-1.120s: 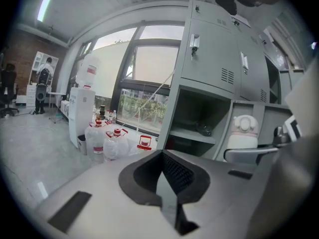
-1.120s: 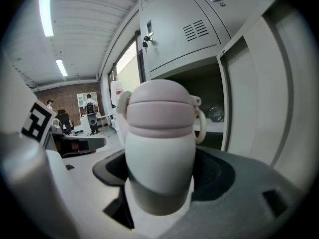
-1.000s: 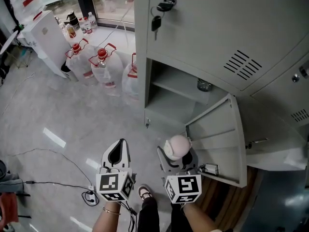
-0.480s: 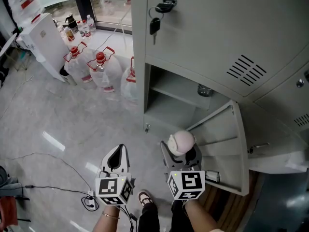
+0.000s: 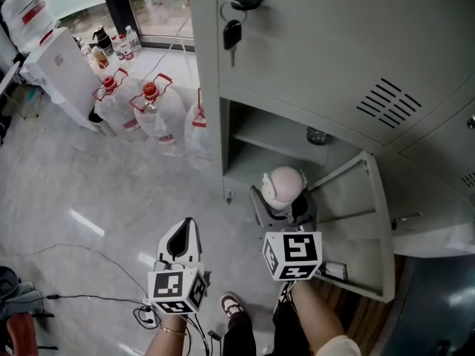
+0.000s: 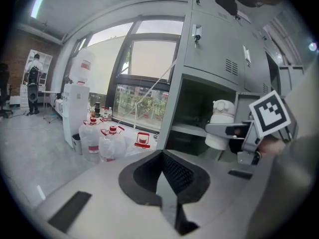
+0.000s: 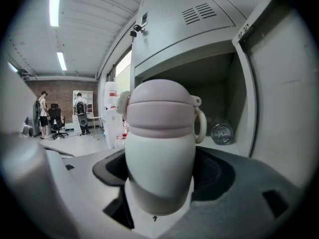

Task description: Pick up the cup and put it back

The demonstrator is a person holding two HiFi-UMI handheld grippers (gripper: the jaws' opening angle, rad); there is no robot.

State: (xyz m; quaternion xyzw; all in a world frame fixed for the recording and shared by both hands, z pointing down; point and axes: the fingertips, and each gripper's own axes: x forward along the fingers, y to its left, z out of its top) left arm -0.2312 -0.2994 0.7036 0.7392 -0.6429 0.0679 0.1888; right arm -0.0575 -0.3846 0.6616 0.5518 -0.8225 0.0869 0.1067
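Right gripper [image 5: 283,200] is clamped on the cup [image 5: 284,186], its jaws pressing either side of the lower body. The cup is white with a pale pinkish domed lid and a small loop handle on the lid's side. It stands upright, off any surface, directly in front of the locker's [image 5: 334,50] open lower compartment and about level with its mouth. Left gripper [image 5: 180,236] has its jaws together with nothing between them. It is held out from the locker's front, to the left of the open compartment, over bare floor [image 5: 89,184]. Compartment door [image 5: 356,228] is swung wide open, out from the right side of the opening. A shelf [image 5: 278,136] runs across the inside of the compartment. A small clear glass container [image 5: 318,135] sits on that shelf toward the back right corner. A bunch of keys [image 5: 231,32] hangs from the lock on the closed locker door above the compartment. Large water jugs [image 5: 152,110] with red caps and handles are grouped on the floor just left of the locker's base. A white water dispenser [image 5: 56,61] stands farther left of the locker, beyond the jugs. A thin cable [image 5: 82,251] trails over the floor well out from the locker's front. One shoe [image 5: 231,304] shows below the two grippers.
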